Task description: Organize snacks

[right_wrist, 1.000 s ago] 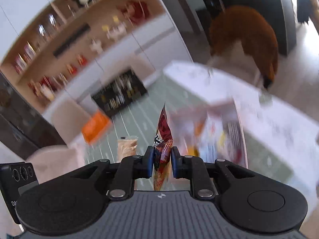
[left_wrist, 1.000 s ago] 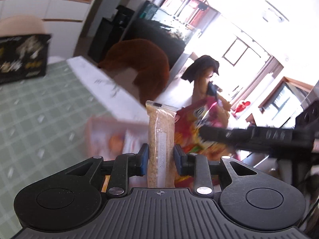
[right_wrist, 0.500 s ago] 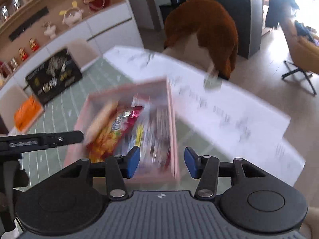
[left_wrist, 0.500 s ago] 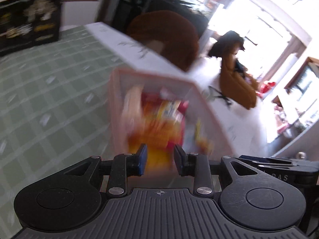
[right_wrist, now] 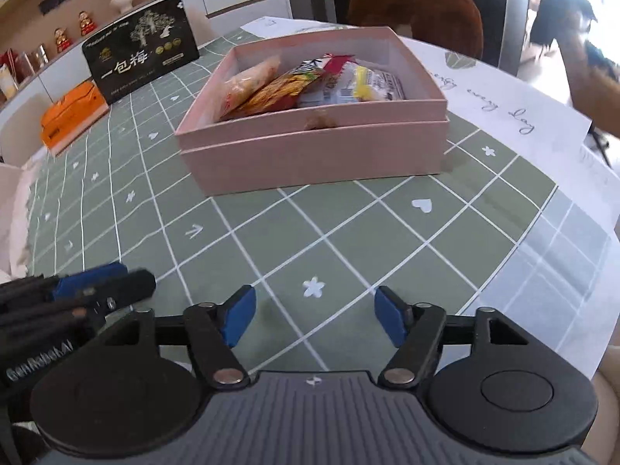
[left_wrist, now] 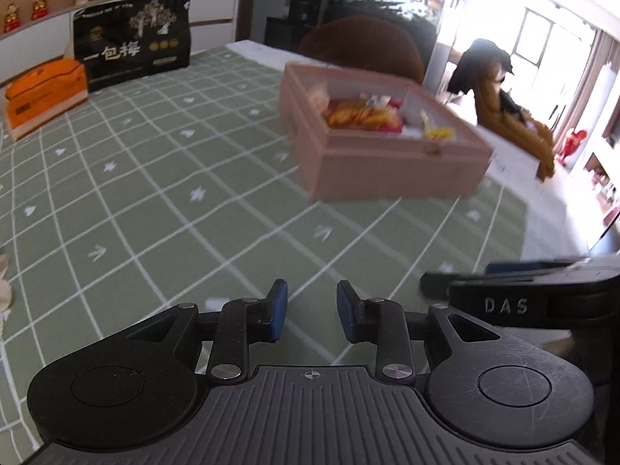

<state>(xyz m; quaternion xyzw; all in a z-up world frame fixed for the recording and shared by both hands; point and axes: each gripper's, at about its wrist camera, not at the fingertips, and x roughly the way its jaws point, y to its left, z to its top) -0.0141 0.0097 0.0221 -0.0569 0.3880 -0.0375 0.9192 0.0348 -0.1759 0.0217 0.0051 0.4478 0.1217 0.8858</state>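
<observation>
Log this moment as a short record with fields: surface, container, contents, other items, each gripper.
surface: green checked tablecloth
container: pink box, lid off, standing on the cloth
contents: several snack packets piled inside
other items: black bag and orange box at the far end of the table
left gripper: jaws apart, nothing between them
right gripper: jaws opening, nothing between them

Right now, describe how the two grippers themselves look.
Both are matte black, with ribbed grey-black bases, round side discs, silver pivot screws and blue pads. The left gripper and right gripper match; white lettering marks each one's side as seen from the other's camera.
</observation>
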